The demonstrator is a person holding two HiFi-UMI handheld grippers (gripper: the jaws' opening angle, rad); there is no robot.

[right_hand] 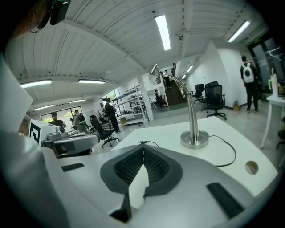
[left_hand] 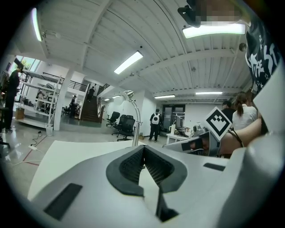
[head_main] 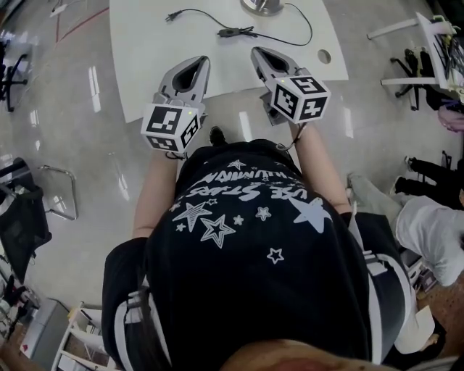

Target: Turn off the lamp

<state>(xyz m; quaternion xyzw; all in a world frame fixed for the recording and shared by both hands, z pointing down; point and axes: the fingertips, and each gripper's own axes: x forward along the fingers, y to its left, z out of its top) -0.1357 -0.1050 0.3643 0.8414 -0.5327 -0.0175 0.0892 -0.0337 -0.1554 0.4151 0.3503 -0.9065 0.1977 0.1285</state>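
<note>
A white table (head_main: 145, 65) stands on the glossy floor of a big open workshop, and the gooseneck desk lamp (right_hand: 192, 111) you have to switch off is on it. Its round metal lamp base (right_hand: 194, 139) sits at the table's far edge from you. The shade curves up and away from the base, and you cannot tell from here whether it is lit.

The black cord (head_main: 301, 32) loops off the base. To the left of the base, and nearer you, it carries a small inline switch (head_main: 233, 32). Further left of the base, the plug (head_main: 172, 16) lies on the tabletop.

That switch is probably your target. No button shows on the base or shade, so look for one there before you commit.

The right gripper (head_main: 257, 51) has its jaws pressed together on nothing. It is nearer to the base than the left gripper (head_main: 203, 59), which is likewise closed and empty. Both hang over the near edge, well short of the switch.

Keep the right jaws closed and use their joined tip as a single blunt finger. Come down squarely on the switch so it does not skid along the table. If it does slide, pin the cord beside it with the left tip. Press lightly, because the cord is loose and will drag on the base.
</note>
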